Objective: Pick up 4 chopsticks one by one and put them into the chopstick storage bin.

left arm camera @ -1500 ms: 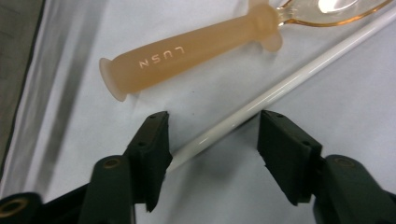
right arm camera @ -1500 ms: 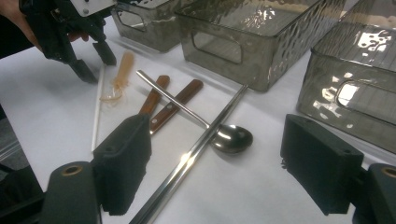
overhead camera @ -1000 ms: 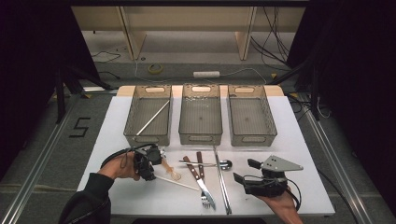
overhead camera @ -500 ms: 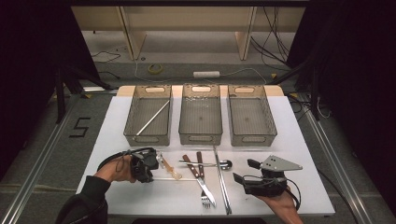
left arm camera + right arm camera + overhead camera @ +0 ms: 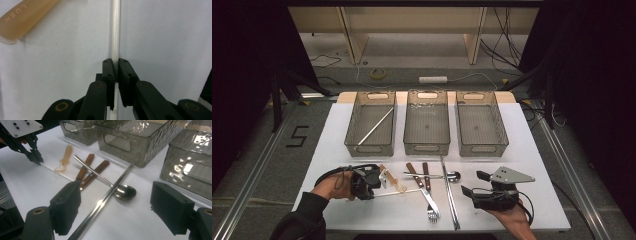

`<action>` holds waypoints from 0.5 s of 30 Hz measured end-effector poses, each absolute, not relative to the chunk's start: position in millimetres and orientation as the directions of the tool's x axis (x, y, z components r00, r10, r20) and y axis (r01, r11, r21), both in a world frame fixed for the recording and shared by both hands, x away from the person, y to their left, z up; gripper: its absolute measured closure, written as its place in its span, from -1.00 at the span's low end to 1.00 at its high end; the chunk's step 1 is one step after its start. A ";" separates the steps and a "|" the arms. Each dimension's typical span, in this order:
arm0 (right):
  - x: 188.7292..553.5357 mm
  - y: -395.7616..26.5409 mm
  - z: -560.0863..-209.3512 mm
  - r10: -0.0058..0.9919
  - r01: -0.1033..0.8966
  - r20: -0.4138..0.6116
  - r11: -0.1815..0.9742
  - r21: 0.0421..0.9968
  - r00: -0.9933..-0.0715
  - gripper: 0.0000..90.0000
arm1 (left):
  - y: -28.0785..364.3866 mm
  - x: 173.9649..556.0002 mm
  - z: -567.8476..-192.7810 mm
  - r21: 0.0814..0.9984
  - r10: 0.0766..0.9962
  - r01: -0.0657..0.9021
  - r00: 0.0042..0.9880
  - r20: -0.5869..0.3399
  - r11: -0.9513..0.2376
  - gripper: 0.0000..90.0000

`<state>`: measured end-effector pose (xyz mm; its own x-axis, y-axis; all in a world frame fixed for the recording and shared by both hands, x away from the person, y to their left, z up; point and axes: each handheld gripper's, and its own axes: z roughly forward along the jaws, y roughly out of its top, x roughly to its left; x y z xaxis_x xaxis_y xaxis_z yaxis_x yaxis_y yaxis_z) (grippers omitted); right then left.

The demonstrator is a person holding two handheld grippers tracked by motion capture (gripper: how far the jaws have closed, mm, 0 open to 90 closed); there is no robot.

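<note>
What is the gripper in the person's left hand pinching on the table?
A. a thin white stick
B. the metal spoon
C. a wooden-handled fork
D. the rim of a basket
A: in the left gripper view, the left gripper has both black jaws closed tight on the thin white stick, which lies on the white table.

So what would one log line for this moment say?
left gripper: just closed on white chopstick | right gripper: open above table | bins: one chopstick inside

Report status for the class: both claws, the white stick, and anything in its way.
Left claw shut on white stick, jaws just closed. Right claw open, holding nothing. Stick flat on table. Amber spoon and wooden-handled fork lie close.
</note>
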<state>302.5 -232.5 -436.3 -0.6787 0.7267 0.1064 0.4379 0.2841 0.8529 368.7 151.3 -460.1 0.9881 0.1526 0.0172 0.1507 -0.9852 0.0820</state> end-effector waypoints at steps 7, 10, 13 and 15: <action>302.6 -232.3 -436.4 0.726 0.436 0.105 0.285 0.853 -0.680 -0.43 | 151.3 365.4 -459.8 0.073 0.146 0.146 0.989 -0.001 -0.987 0.87; 302.6 -232.2 -436.5 0.727 0.438 0.107 0.284 0.853 -0.678 -0.43 | 152.5 363.9 -459.7 0.079 0.153 0.154 0.988 -0.019 -0.985 0.87; 302.8 -232.2 -436.5 0.724 0.436 0.105 0.287 0.853 -0.682 -0.43 | 154.3 363.8 -456.0 0.071 0.158 0.159 0.987 -0.027 -0.985 0.87; 303.0 -232.2 -436.7 0.724 0.437 0.105 0.289 0.852 -0.682 -0.43 | 155.5 363.2 -454.8 0.069 0.153 0.154 0.988 -0.032 -0.986 0.88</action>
<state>303.0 -232.2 -436.7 -0.6817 0.7241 0.1048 0.4374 0.2885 0.8517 363.2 155.5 -454.8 0.9878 0.1526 -0.0317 0.1544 -0.9856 0.0689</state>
